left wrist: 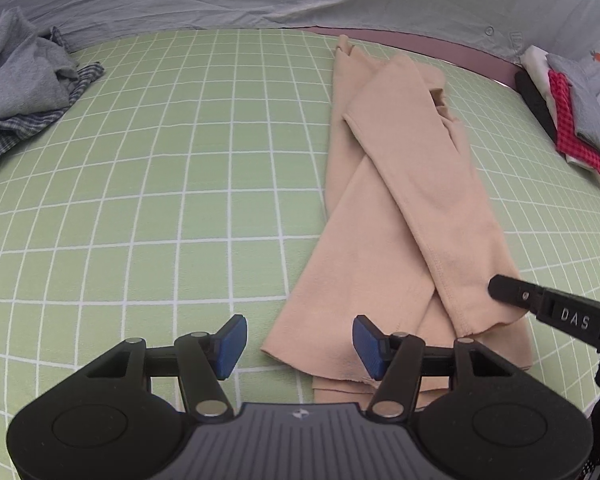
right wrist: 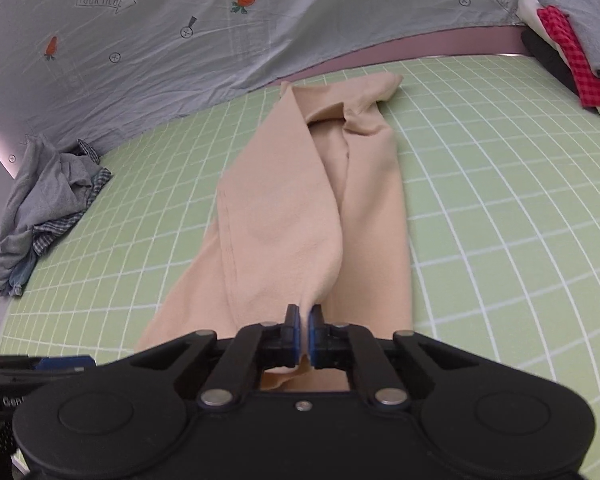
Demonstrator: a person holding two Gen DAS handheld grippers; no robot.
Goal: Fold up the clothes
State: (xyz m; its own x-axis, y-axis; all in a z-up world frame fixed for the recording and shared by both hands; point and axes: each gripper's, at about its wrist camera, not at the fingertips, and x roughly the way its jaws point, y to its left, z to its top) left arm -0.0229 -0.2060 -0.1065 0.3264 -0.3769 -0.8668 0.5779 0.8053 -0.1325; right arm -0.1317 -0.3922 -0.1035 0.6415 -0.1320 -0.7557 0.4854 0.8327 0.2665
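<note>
Green cloth ruled with a white grid covers the surface (left wrist: 160,184), and behind it hangs a pale grey sheet (right wrist: 148,52) printed with small carrots and a "LOOK HERE" arrow. A mauve strip (right wrist: 452,46) shows between the sheet's lower edge and the grid.

Down the middle of the surface lies the beige garment (left wrist: 384,216), long and narrow, running from the near edge toward the sheet. Its layers overlap: one long panel crosses diagonally over the rest, with a stitched hem near its lower end.

The left hand-held gripper (left wrist: 300,346) hovers over the garment's near left corner with its blue pads (left wrist: 231,346) spread wide and nothing between them; the cloth's edge lies between and just beyond the fingers.

The right hand-held gripper (right wrist: 305,334) is pinched tight on a fold of the beige garment, a sliver of fabric showing between its pads, and the gripped panel rises from the surface toward it. In the left wrist view that gripper's black finger, marked "DAS", reaches in from the right onto the garment's near right edge.

At the far left sits a crumpled pile of grey and blue-checked clothes (left wrist: 24,92). At the far right, well apart from the garment, is a folded stack (left wrist: 572,116) with black, white, red-checked and grey layers.
</note>
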